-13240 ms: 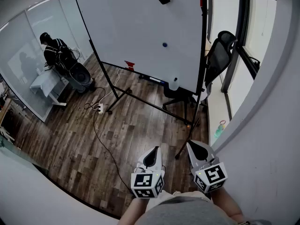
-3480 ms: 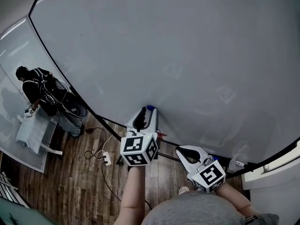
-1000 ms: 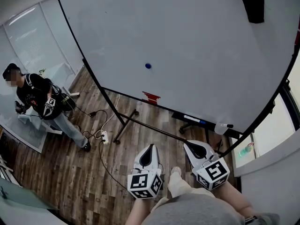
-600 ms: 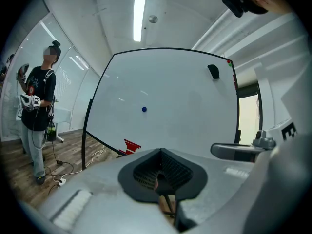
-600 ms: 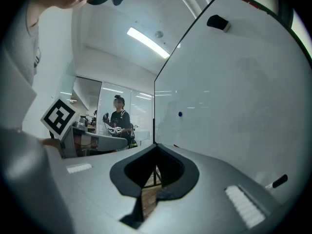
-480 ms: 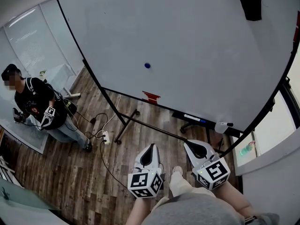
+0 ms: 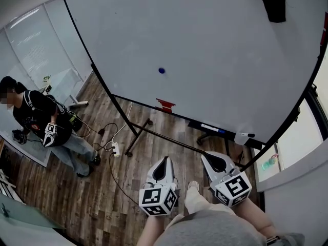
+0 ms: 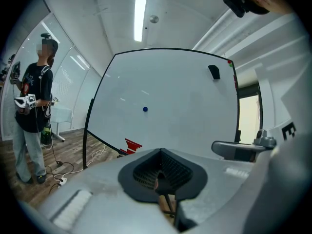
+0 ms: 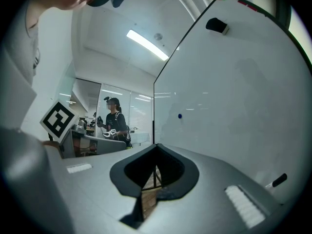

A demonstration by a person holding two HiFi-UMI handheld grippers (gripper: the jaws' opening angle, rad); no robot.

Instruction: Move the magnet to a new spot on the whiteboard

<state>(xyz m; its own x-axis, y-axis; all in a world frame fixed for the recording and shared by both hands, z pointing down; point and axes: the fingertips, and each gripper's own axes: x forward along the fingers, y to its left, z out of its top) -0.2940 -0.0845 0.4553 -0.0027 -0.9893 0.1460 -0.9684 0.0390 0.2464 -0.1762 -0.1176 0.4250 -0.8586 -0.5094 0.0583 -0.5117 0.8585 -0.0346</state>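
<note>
Fingers [image 8: 97, 189] shut together and empty, we are holding our left gripper [image 7: 165, 161] and right gripper [image 7: 207, 157] low, well apart from the large white whiteboard [image 7: 215, 76], since the small round blue magnet [image 7: 162, 70] is sitting alone on its face, apparently needing no grip now.

person [image 7: 38, 122] stdg left | pwr strip [image 7: 114, 148] on wood floor [image 7: 66, 199] | blk eraser [image 7: 271, 1] top-rt | green bottle [image 7: 265, 163] rt

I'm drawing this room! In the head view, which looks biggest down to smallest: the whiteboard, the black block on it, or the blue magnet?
1. whiteboard
2. black block
3. blue magnet, just a tiny dot
</note>
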